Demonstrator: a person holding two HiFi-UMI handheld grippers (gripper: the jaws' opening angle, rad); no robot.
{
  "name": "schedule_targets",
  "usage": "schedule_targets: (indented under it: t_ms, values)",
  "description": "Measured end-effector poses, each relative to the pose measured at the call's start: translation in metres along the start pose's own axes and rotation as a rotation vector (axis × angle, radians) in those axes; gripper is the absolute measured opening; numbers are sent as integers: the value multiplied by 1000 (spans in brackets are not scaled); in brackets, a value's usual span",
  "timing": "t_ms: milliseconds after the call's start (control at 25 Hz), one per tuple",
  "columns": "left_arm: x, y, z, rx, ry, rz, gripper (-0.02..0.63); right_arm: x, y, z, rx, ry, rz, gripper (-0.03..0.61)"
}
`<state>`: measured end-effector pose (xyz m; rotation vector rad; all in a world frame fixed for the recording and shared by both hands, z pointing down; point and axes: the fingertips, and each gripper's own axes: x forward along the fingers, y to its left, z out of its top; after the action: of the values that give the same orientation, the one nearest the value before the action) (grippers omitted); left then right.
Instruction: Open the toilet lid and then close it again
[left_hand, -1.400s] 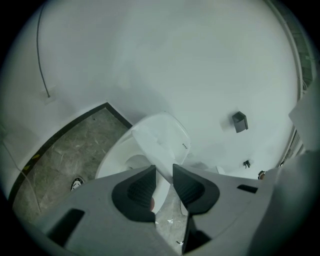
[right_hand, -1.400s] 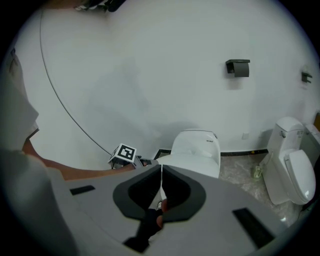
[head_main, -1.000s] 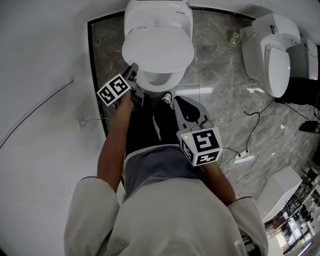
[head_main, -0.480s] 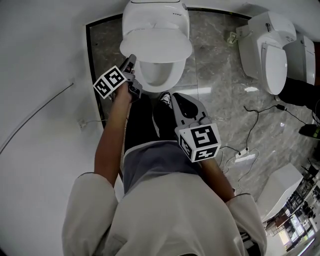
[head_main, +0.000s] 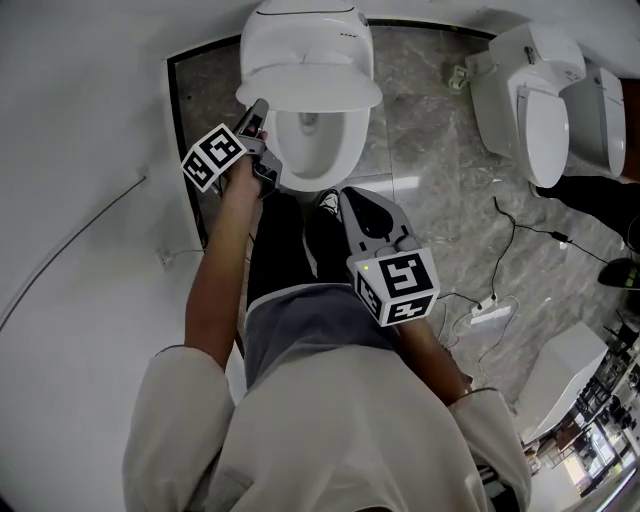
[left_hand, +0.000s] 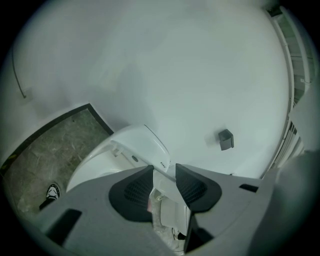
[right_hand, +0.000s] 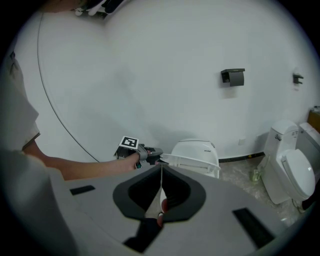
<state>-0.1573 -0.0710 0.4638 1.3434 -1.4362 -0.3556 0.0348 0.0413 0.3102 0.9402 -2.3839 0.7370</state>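
The toilet lid (head_main: 310, 92), at 12 o'clock, is held half raised, long axis 12-to-6, free edge toward 6; its 9 o'clock rim is gripped by the left gripper (head_main: 256, 112), whose jaws have just been opening. The right gripper (head_main: 343, 195) is seen closed, empty.

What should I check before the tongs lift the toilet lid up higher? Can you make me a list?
1. Lid edge between the left tongs: ok. The toilet lid has its edge between them, though the jaws have just been opening wider.
2. Grip firm enough for lifting: cannot tell.
3. Lid all the way up: not ok. It is only partly raised over the bowl.
4. Lid top bare: ok. Nothing sits on it.
5. Right tongs out of the way: ok. They are shut, empty and held back from the toilet.
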Motion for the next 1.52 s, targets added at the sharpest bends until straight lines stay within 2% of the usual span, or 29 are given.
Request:
schedule_targets:
  t_ms: [1080,1520]
  values:
    - [60,-43,72,-86,-16,-116,129,27,-7,33,44,-28,-69,11]
    - [85,-57,98,-74,-4,-134,120,36,-7,46,73,-34,-108,11]
